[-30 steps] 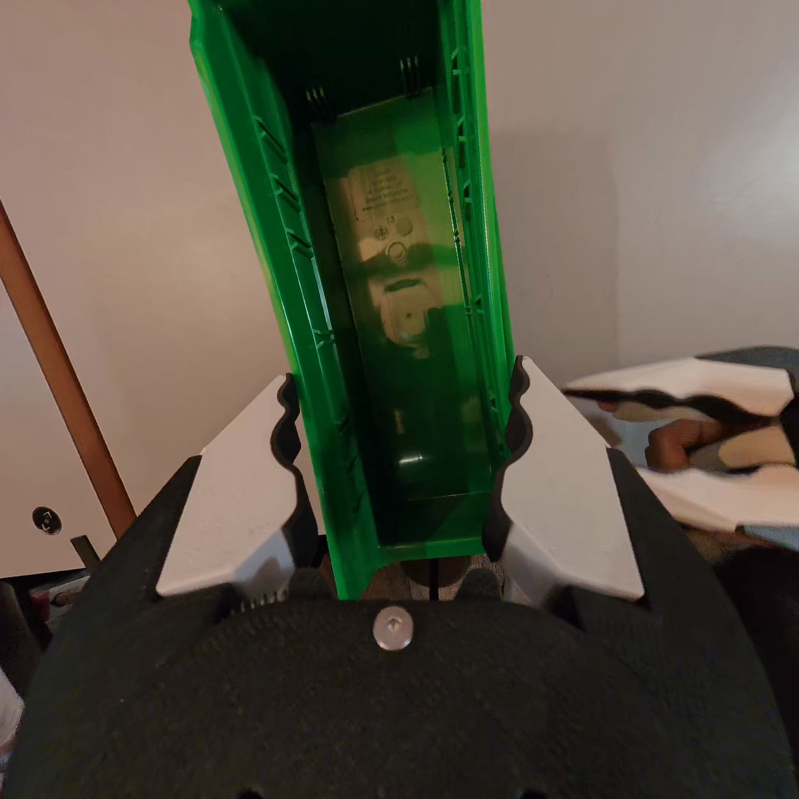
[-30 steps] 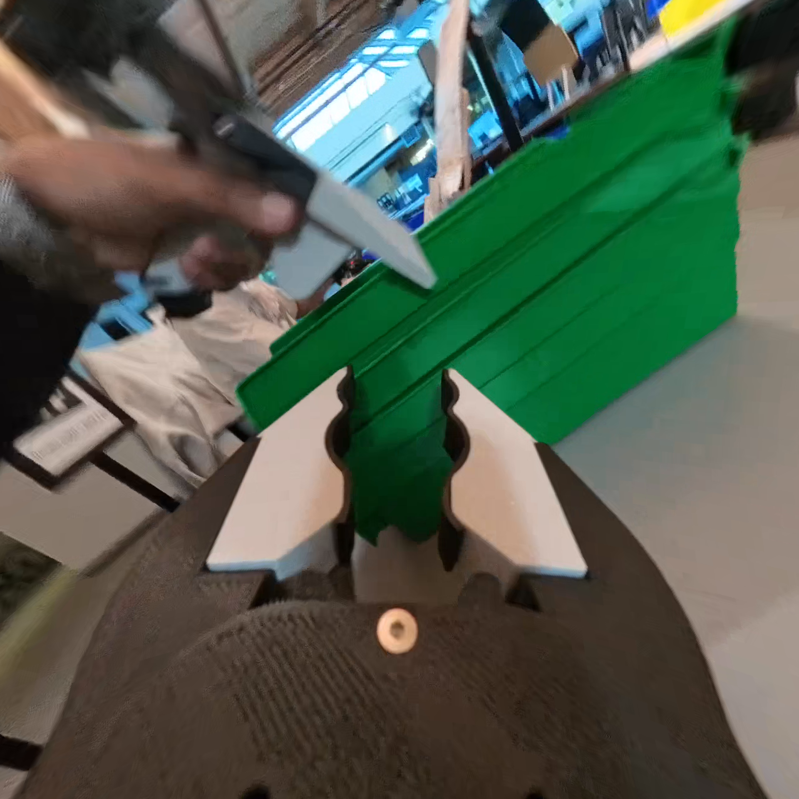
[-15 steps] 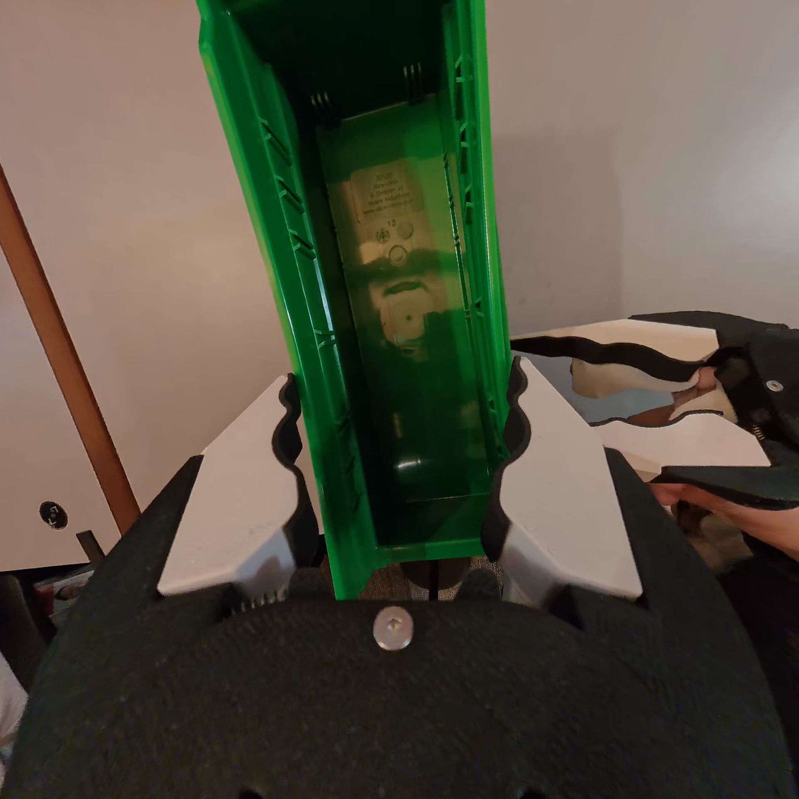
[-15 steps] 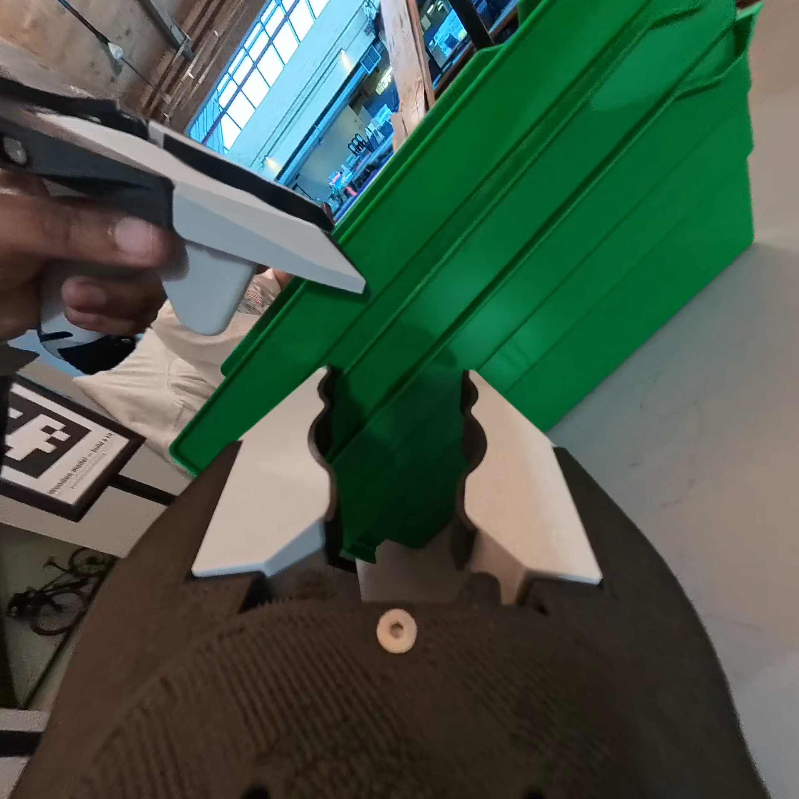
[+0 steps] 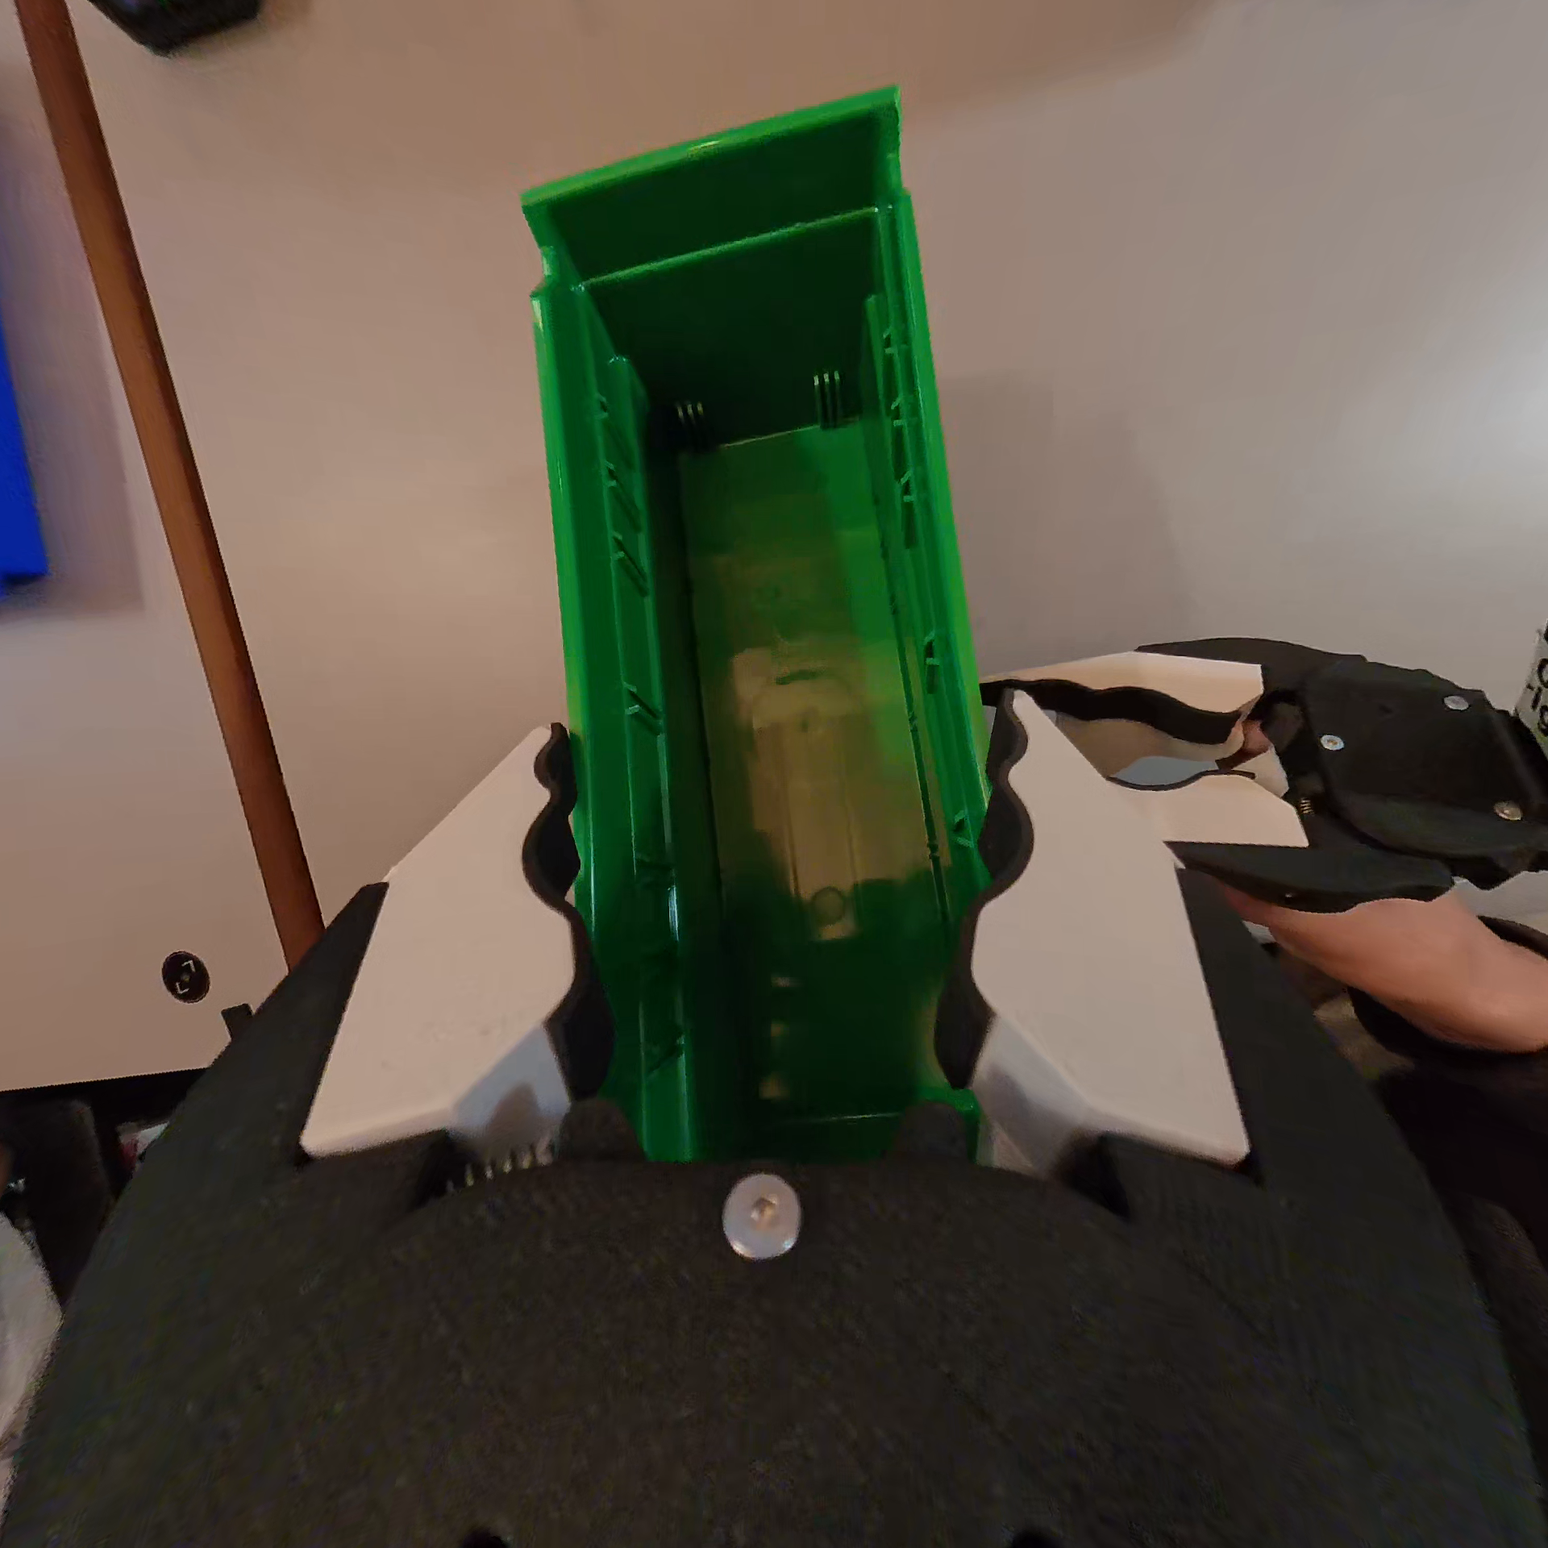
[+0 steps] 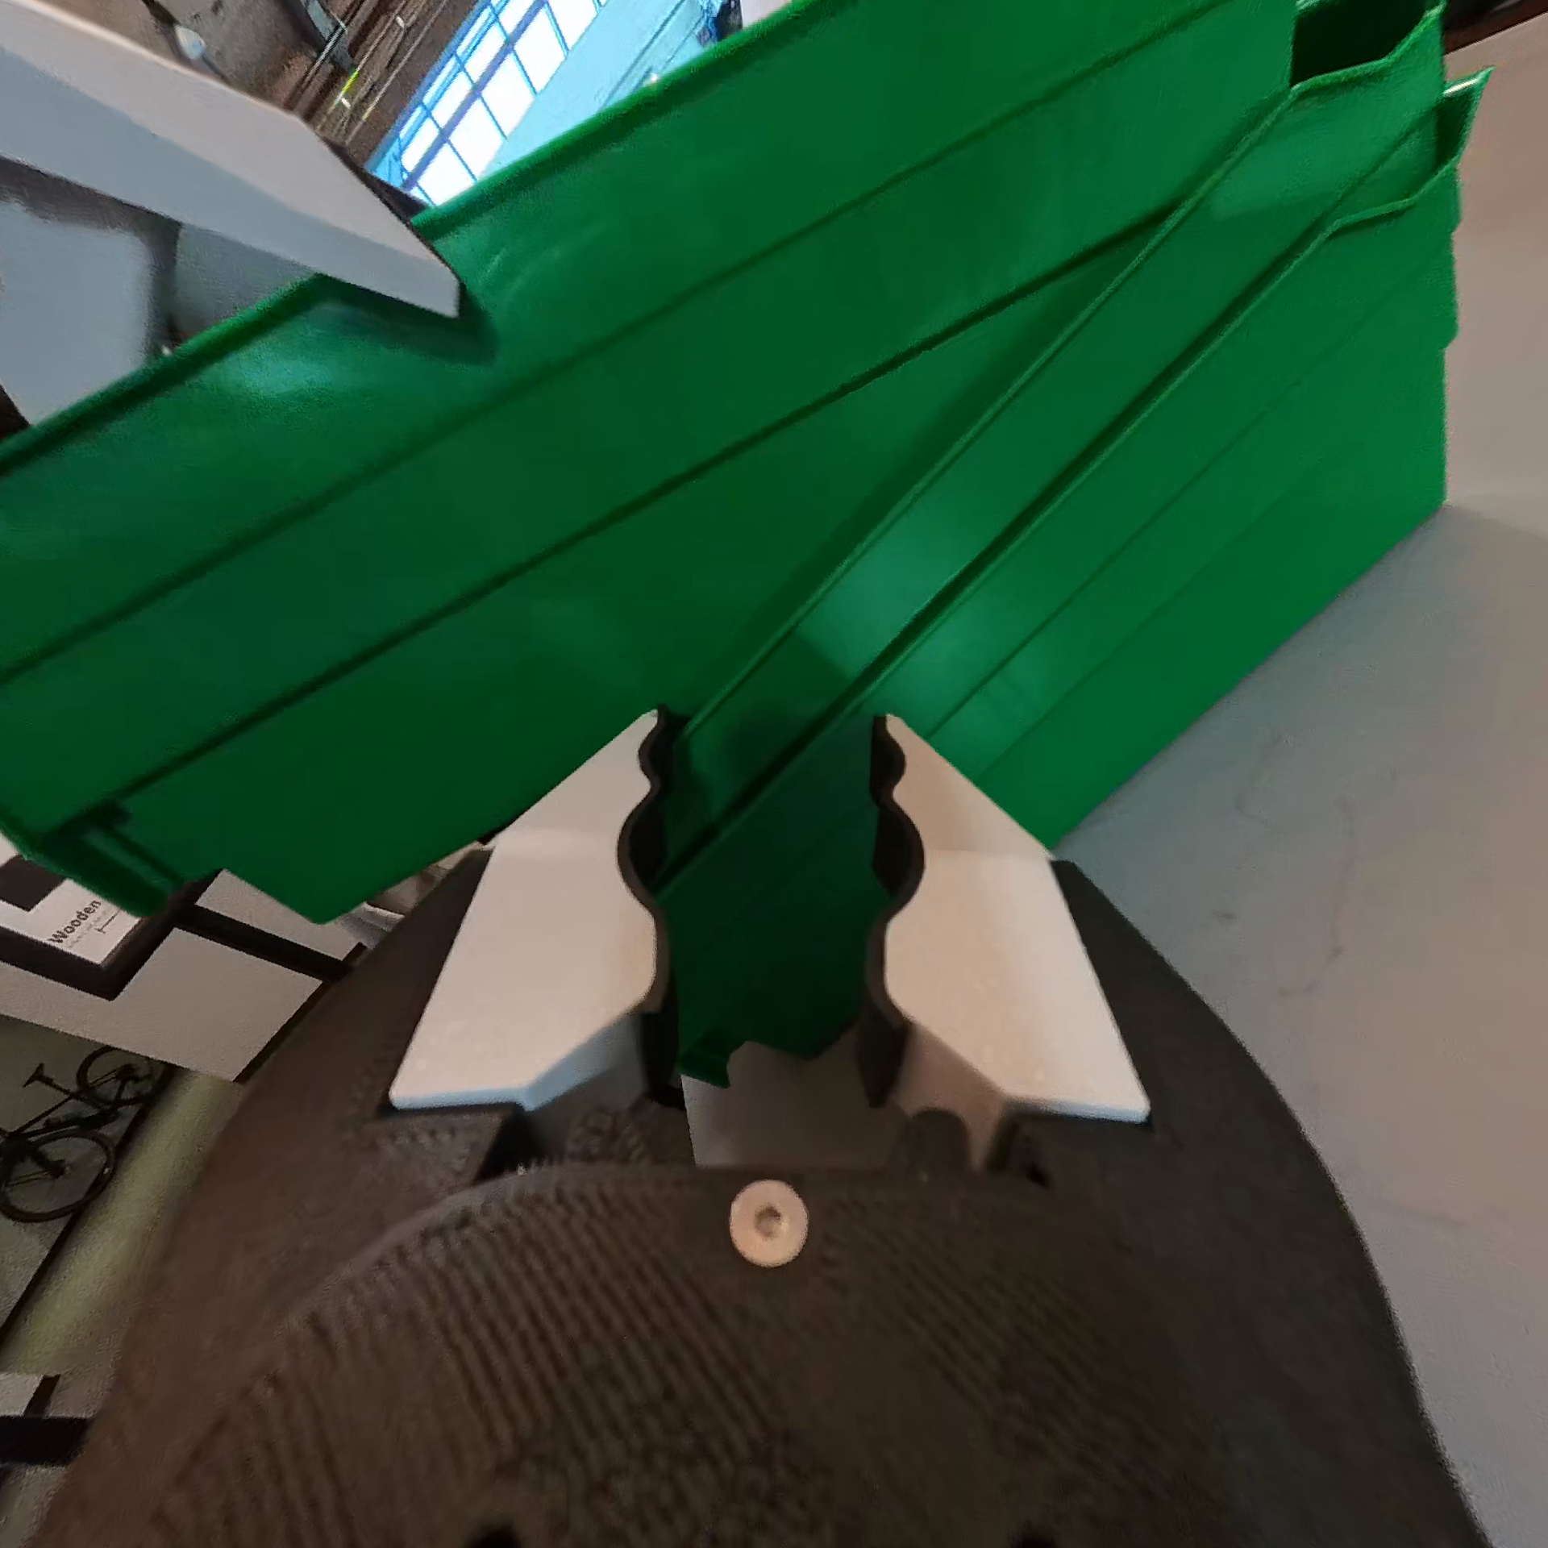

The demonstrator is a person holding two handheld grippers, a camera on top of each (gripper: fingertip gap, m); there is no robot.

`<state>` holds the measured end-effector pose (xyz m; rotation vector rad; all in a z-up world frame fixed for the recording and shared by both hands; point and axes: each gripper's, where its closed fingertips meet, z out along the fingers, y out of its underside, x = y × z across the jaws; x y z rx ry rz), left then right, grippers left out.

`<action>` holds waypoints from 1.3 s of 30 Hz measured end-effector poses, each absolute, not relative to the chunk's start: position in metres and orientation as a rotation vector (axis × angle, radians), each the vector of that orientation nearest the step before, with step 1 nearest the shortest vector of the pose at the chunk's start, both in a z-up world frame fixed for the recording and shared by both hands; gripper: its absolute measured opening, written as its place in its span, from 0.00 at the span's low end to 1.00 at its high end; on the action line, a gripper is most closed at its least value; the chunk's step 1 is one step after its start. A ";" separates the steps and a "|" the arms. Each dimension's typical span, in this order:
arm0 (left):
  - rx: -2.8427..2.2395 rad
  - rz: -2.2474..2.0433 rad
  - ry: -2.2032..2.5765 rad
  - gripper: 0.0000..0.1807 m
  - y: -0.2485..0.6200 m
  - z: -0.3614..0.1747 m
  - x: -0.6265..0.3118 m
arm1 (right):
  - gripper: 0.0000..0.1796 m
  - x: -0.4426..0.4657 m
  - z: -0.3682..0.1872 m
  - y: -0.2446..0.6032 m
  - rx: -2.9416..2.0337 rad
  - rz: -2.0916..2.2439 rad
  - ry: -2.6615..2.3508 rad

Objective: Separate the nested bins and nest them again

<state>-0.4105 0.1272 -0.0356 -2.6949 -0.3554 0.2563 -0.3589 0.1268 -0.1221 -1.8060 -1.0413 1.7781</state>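
Observation:
Two long green bins. In the left wrist view I look down into the upper bin (image 5: 779, 670). My left gripper (image 5: 779, 720) is shut across its width at the near end. The end wall of the lower bin (image 5: 720, 176) shows behind its far end. In the right wrist view the upper bin (image 6: 586, 377) is tilted up at its near end, out of the lower bin (image 6: 1215, 503), which rests on the table. My right gripper (image 6: 771, 729) is shut on the lower bin's near end. The right gripper (image 5: 1156, 754) also shows beside the bin in the left wrist view.
The grey table top (image 6: 1256, 921) lies right of the bins. One left gripper finger (image 6: 251, 193) rests on the upper bin's side. A white wall (image 5: 1173, 335) and a brown wooden pole (image 5: 167, 503) stand behind. A hand (image 5: 1382, 963) holds the right gripper.
The upper bin's near end has risen away from the lower bin, opening a wedge between them. The left wrist view has pulled back, so both far ends show. Both grips hold.

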 end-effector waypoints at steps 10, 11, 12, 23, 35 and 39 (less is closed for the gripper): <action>-2.649 0.336 -0.310 0.54 0.128 -0.008 -0.414 | 0.27 -0.337 -0.115 0.142 -1.733 1.709 -1.020; -2.644 0.341 -0.308 0.54 0.128 -0.004 -0.415 | 0.27 -0.334 -0.113 0.145 -1.727 1.714 -1.012; -2.635 0.345 -0.308 0.54 0.128 0.001 -0.416 | 0.27 -0.331 -0.111 0.147 -1.722 1.718 -1.004; -2.496 0.312 -0.158 0.52 0.158 0.066 -0.361 | 0.24 -0.259 -0.119 0.191 -1.673 1.600 -0.857; -2.492 0.036 0.101 0.54 0.260 -0.004 -0.220 | 0.27 -0.148 -0.081 0.196 -1.440 1.361 -0.504; -2.503 0.013 0.119 0.53 0.282 -0.052 -0.190 | 0.28 -0.073 -0.013 0.235 -1.352 1.231 -0.233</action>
